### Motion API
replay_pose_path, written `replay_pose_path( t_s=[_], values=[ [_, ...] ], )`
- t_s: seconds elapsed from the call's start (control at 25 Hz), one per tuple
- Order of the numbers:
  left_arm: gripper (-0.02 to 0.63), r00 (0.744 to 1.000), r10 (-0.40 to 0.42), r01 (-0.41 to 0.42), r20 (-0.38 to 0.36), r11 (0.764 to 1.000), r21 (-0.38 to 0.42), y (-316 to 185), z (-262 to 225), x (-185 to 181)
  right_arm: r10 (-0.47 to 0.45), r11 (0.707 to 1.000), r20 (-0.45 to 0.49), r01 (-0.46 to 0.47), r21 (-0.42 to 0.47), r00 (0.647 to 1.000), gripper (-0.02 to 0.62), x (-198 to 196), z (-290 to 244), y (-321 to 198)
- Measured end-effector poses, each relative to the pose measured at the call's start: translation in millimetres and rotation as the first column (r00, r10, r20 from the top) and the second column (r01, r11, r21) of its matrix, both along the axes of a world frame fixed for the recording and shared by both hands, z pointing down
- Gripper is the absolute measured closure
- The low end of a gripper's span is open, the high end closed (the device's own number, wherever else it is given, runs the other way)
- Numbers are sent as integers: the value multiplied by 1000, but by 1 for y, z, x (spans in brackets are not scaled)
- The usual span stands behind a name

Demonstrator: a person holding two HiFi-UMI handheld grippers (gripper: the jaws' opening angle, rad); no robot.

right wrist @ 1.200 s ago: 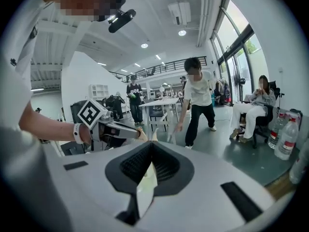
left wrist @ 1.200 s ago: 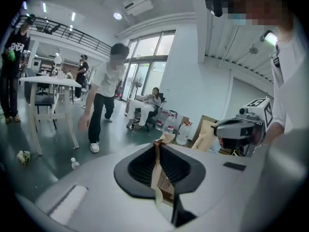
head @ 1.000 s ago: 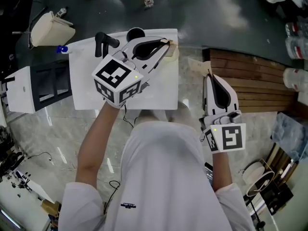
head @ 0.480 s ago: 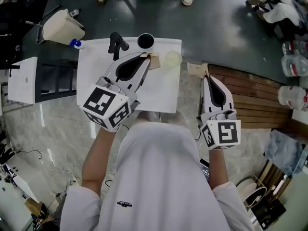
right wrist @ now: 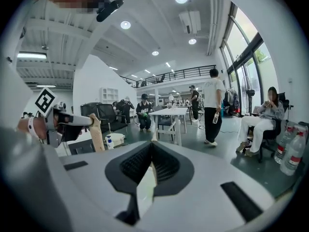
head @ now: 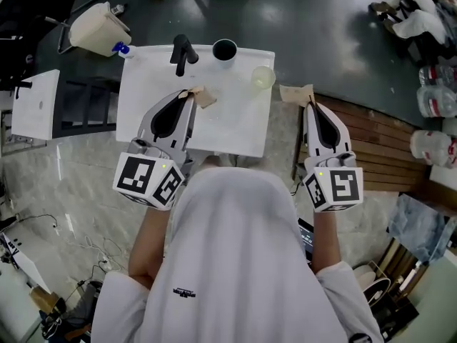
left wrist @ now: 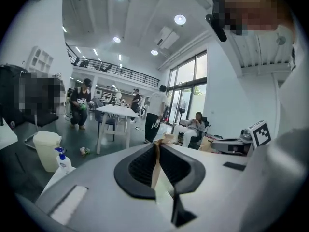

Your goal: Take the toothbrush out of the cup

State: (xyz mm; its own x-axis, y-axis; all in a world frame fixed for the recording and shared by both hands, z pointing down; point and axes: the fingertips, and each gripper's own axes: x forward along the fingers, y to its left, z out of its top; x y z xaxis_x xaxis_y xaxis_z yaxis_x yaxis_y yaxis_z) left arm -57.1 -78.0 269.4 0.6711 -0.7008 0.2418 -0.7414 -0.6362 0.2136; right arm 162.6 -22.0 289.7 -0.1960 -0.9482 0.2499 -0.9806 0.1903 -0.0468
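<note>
Head view: left claw (head: 193, 96) crosses table (head: 243, 126) edge.

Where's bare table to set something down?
Bare: the table's near strip, right of the left gripper and nearer than the clear cup. Crowded: the far edge, with black fixture, black cup and clear cup.

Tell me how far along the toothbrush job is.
Done, it seems: the translucent cup on the table looks empty. In hand: the left gripper, away from the cup, is shut on a tan stick, likely the toothbrush. Left: perhaps setting it down. The right gripper is shut, idle.
</note>
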Motion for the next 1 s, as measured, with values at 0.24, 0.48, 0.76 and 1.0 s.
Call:
replay_pose_path(
  t_s=[0.24,0.48,0.76,1.0],
  values=[
    [583,999,-41,41,-8,999,5,7,0,-13,-17,1000,-1,17,-8,1000,589,-2,-2,6],
    [582,999,-44,44,-14,999,17,8,-4,-19,-33,999,14,33,-22,999,589,-9,-6,9],
    [583,999,-36,36,-14,999,-3,8,1,-19,-65,997,19,66,-38,998,589,-15,-8,8],
    [583,999,-27,27,-18,999,-22,9,7,-17,-72,996,13,73,-58,997,589,-17,-3,8]
  ],
)
